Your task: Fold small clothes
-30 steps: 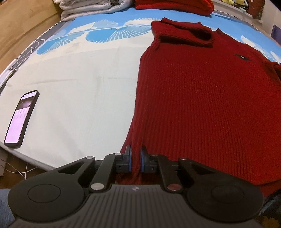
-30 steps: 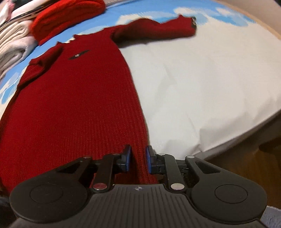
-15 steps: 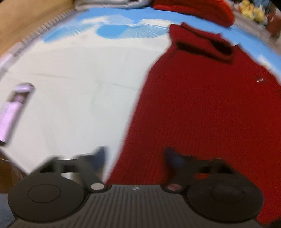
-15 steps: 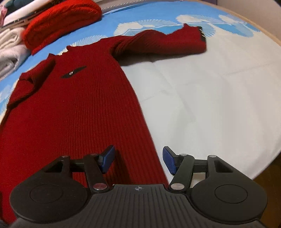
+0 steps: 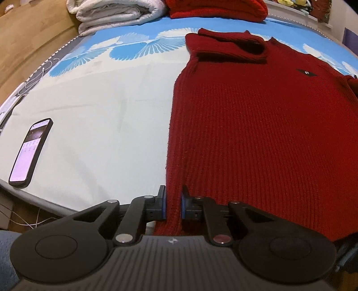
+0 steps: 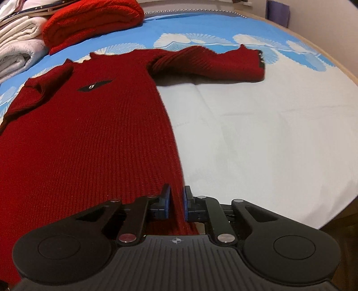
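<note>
A dark red knit sweater (image 5: 257,125) lies flat on the bed, front up, with a small black badge (image 5: 305,72) on the chest. Its left sleeve (image 5: 228,47) is folded over the chest. In the right wrist view the sweater (image 6: 89,138) has its other sleeve (image 6: 208,63) stretched out to the right. My left gripper (image 5: 173,207) is shut on the sweater's bottom left hem corner. My right gripper (image 6: 176,204) is shut on the bottom right hem corner.
A phone (image 5: 30,150) with a lit screen lies near the bed's left edge. Folded white blankets (image 5: 116,13) and a folded bright red knit (image 6: 94,21) sit at the far end. The sheet (image 6: 268,134) is white with blue fan prints. The bed edge is close in front.
Both grippers were shut on the hem a second ago, opened half a second ago, and are now shut on the hem corners again. The sweater lies flatter, the right sleeve more spread.
</note>
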`<action>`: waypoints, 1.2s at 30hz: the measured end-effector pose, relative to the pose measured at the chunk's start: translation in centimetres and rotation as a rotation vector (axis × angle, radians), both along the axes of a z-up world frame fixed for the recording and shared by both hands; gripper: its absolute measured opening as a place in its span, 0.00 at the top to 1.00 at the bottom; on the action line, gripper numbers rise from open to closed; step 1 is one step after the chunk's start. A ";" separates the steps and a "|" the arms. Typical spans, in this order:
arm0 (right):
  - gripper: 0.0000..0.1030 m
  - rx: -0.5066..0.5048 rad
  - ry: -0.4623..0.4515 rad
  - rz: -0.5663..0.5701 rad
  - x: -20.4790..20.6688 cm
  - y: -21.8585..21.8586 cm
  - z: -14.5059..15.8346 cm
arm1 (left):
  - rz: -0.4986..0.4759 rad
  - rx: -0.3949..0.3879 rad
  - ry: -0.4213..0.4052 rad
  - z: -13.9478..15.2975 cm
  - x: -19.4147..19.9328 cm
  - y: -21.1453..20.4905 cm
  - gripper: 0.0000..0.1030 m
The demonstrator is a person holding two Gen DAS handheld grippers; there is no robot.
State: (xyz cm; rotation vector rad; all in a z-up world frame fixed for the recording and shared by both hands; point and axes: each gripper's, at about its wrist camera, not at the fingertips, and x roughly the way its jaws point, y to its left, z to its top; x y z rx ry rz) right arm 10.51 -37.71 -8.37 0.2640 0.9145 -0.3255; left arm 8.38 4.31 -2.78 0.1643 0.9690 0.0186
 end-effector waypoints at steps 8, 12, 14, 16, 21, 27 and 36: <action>0.35 0.032 -0.232 -0.092 0.9 1.1 5.1 | 0.010 0.081 -0.293 9.1 4.0 -2.4 0.00; 0.32 0.141 -0.256 -0.081 5.8 1.6 6.7 | -0.037 -0.076 -0.330 12.0 10.2 -5.4 0.00; 0.32 0.184 -0.264 -0.094 8.3 1.4 6.7 | -0.033 -0.163 -0.284 11.8 14.6 -7.1 0.00; 0.32 0.183 -0.253 -0.110 9.9 1.3 6.2 | -0.023 -0.266 -0.206 10.5 19.3 -9.2 0.00; 0.32 0.219 -0.216 -0.129 10.3 0.9 5.9 | 0.134 -0.471 -0.066 5.2 30.3 -13.0 0.00; 0.32 0.202 -0.229 -0.194 10.3 0.0 5.8 | 0.364 -0.570 0.023 -0.4 37.9 -12.5 0.01; 0.32 0.080 -0.198 -0.153 11.1 1.0 5.2 | 0.415 -0.597 -0.083 3.9 40.2 -5.0 0.87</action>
